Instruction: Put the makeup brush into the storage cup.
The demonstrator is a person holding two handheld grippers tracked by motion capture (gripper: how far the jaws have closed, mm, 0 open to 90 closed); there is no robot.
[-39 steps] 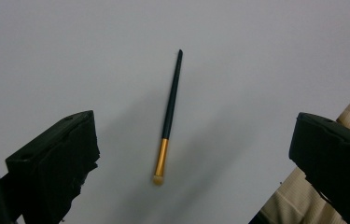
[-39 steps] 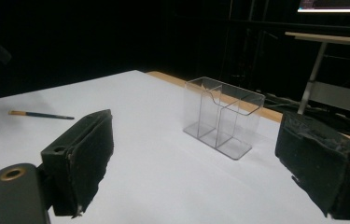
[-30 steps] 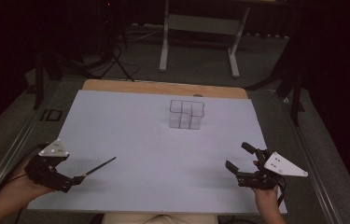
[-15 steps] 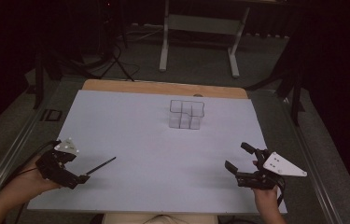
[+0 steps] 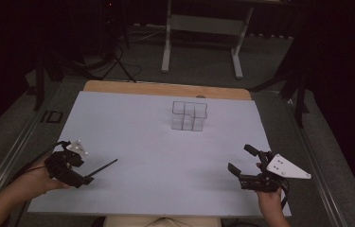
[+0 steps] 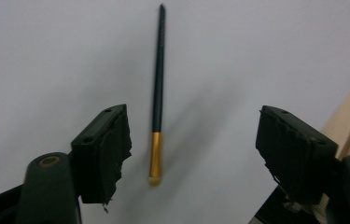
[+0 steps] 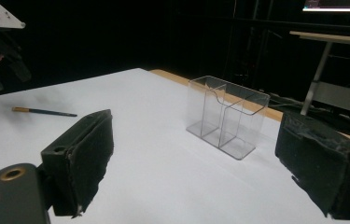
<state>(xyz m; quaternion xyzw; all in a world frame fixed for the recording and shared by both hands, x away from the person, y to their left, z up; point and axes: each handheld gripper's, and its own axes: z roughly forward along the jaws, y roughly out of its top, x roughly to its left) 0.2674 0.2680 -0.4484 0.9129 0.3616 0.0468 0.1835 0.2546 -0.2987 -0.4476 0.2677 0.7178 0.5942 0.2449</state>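
Note:
A thin dark brush (image 5: 103, 168) with a gold ferrule lies flat on the white table (image 5: 165, 151) at the front left. My left gripper (image 5: 84, 171) hangs over its ferrule end. In the left gripper view the brush (image 6: 157, 93) lies between the jaws of the left gripper (image 6: 193, 126), nearer the left pad and touching neither. Those jaws have just been closing and still stand open. My right gripper (image 5: 240, 158) rests open at the front right with nothing in it. A clear divided organizer (image 5: 189, 116) stands upright toward the back.
A strip of bare wood (image 5: 165, 89) runs along the table's far edge. Behind it is a metal stand (image 5: 199, 23) on a dark floor. From the right gripper (image 7: 195, 123) the organizer (image 7: 226, 116) is just ahead and the brush (image 7: 44, 111) far left.
My left gripper has moved right and a little down over the brush's near end, and its jaws have narrowed. The right gripper, brush and organizer have stayed put.

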